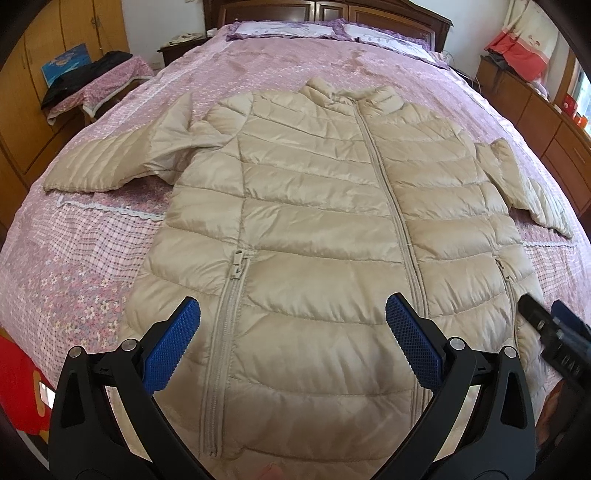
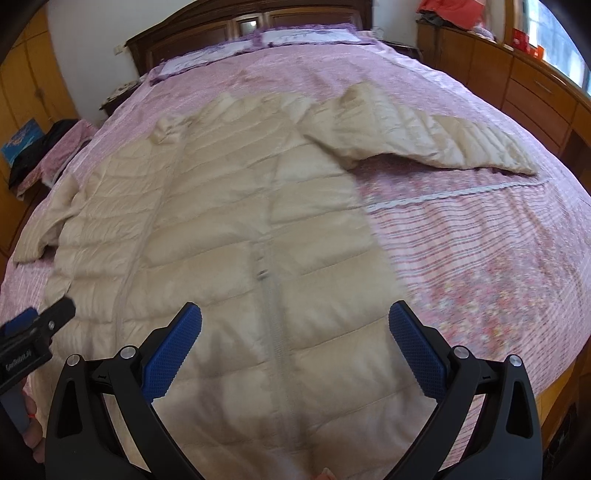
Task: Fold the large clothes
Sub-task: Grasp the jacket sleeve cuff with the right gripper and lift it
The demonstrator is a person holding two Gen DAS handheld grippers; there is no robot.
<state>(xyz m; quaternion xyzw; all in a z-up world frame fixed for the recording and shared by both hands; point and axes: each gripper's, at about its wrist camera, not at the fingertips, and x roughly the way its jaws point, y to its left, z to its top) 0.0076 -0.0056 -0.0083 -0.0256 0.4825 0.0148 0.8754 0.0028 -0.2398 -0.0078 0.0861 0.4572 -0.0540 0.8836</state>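
A beige quilted puffer jacket (image 1: 314,221) lies flat and zipped on the pink bed, collar toward the headboard, both sleeves spread outward. My left gripper (image 1: 291,314) hovers open over the jacket's lower left part, near the left pocket zip (image 1: 236,267). My right gripper (image 2: 295,317) hovers open over the lower right part of the jacket (image 2: 240,240), above the right pocket zip (image 2: 263,275). Neither holds anything. The right sleeve (image 2: 424,136) stretches out to the right. The right wrist view is blurred by motion.
The pink patterned bedspread (image 1: 74,258) covers the whole bed, with pillows (image 1: 280,29) by the wooden headboard. A side table with dark clothes (image 1: 88,77) stands at left. Wooden cabinets (image 2: 517,81) line the right wall. The right gripper's body (image 1: 554,332) shows at the edge of the left wrist view.
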